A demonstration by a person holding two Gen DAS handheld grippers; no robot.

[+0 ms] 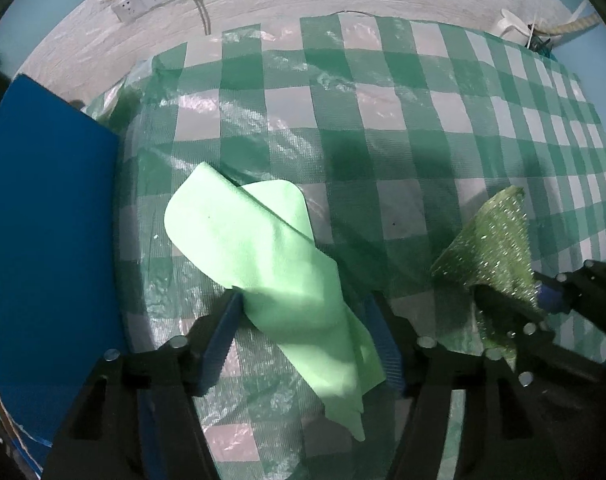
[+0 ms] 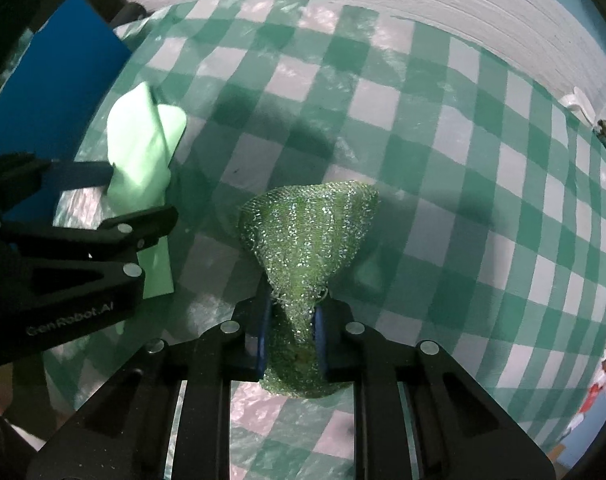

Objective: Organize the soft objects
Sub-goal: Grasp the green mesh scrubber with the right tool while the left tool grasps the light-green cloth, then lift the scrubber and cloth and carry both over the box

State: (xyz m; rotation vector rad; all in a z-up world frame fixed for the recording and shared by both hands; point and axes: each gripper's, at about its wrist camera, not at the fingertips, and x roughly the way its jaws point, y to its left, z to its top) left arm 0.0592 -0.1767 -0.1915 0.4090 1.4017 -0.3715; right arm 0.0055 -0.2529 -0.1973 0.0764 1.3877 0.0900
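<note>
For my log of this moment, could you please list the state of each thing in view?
Left hand-held gripper: shut on the light green cloth, lifted and draped.
Right hand-held gripper: shut on the glittery green mesh cloth, bunched at the grip, fanned out above.
Blue box: beside the checked tablecloth.

Pale green cloth [image 1: 259, 256]: smooth, matt, thin and limp, folds softly, no visible weave. Glittery green mesh cloth [image 2: 309, 236]: coarse open knit, rough, flecked with shiny metallic threads that catch the light, frayed at the pinched part. Table cover [image 1: 403, 120]: green-and-white check under thin clear plastic film, glossy, wrinkled, with bright glare patches. Blue board [image 1: 43, 220]: flat, matt, even colour, looks like card or foam sheet. Wall [image 2: 423, 4]: white, rough, ridged texture. Left gripper [image 1: 299, 336] and right gripper [image 2: 291, 332]: matt black plastic bodies, bright metal screw heads, ribbed blue finger pads
</note>
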